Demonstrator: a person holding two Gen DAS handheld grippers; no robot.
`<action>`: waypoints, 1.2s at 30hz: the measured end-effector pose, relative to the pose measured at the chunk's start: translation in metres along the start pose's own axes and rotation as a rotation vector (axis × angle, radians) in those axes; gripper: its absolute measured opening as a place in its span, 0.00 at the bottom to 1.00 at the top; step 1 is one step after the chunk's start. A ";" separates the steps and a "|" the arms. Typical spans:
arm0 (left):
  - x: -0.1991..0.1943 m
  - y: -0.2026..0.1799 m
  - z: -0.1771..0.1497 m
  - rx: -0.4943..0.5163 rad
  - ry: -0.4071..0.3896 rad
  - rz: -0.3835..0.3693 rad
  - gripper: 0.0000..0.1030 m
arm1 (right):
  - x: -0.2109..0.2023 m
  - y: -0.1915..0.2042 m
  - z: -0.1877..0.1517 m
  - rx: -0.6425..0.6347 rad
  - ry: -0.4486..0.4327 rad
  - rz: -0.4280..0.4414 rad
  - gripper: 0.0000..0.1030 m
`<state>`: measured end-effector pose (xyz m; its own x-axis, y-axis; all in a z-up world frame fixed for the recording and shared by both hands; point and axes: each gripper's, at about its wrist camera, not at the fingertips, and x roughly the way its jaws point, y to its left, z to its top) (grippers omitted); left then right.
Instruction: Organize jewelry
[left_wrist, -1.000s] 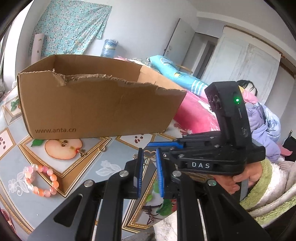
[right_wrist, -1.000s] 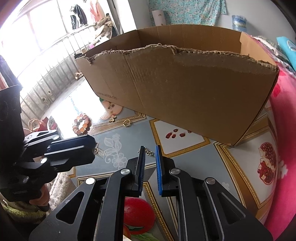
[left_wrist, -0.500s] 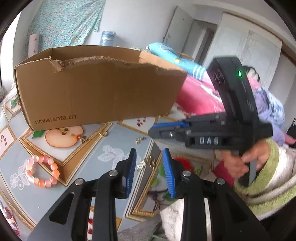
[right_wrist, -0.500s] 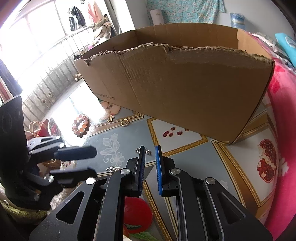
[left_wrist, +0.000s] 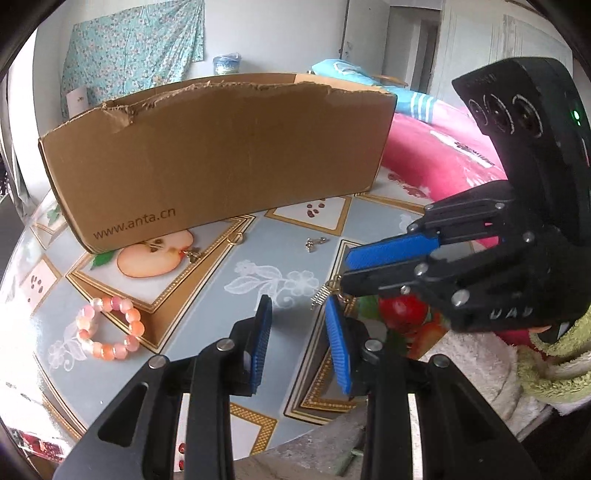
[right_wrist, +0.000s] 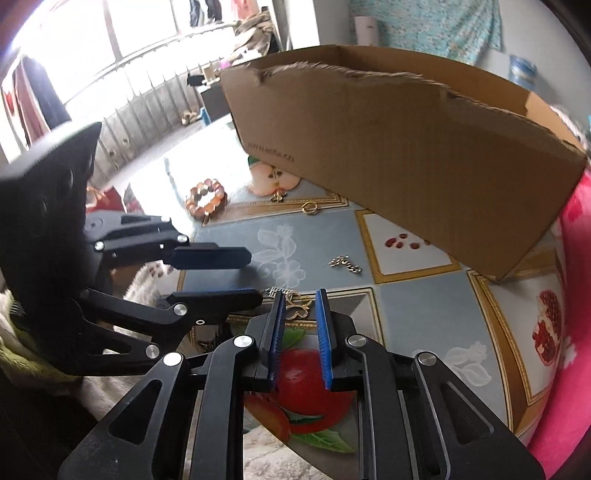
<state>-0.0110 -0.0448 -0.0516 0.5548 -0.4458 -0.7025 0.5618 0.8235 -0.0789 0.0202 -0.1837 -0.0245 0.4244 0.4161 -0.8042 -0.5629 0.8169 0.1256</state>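
**Change.** The left gripper (left_wrist: 300, 345), a second ago pinched almost closed on a gold piece (right_wrist: 297, 307), now stands spread with nothing between its fingers. The piece has been let go and lies flat on the table (left_wrist: 221, 295), well in front of the box (left_wrist: 221, 155) and off its right half. The right gripper (right_wrist: 300, 324), which earlier pointed at bare cloth nearer the box, has swung across so that its tips straddle the piece. Its jaws are opening, the piece lies between them, and neither pad seems to press on it.

**Meaning.** The piece has probably passed from left to right by way of the table. The pick-up by the right gripper is not yet made, and the box, the likely store, has not yet received the piece.

**Other jewelry, left to right in the left wrist view.**
- A bracelet (left_wrist: 109, 328) lies well in front of the box's left end.
- A charm (left_wrist: 192, 253) sits just before the box's front wall.
- A ring (left_wrist: 236, 240) also sits just before the front wall.
- A chain (left_wrist: 316, 243) lies near the wall's right half.

All four lie apart from both grippers.

**Axis.** The long axis of the gold piece runs roughly along the box's front wall and across the right gripper's gap. Its coiled end (left_wrist: 319, 297) points toward the left gripper. The broader, bow-like end lies between the right fingers. In the left wrist view that end is hidden under the right gripper's lower finger.
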 end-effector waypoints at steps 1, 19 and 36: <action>0.000 0.000 0.000 0.002 -0.001 0.003 0.28 | 0.002 0.002 0.000 -0.013 0.004 -0.009 0.16; -0.007 0.009 -0.004 -0.011 -0.015 0.010 0.28 | 0.008 0.016 0.009 -0.094 0.036 -0.018 0.25; -0.010 0.011 -0.004 -0.016 -0.016 0.014 0.28 | 0.011 0.009 0.011 -0.098 0.056 0.009 0.11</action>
<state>-0.0128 -0.0303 -0.0486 0.5723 -0.4396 -0.6922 0.5443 0.8350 -0.0803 0.0276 -0.1674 -0.0255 0.3802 0.3980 -0.8349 -0.6341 0.7693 0.0780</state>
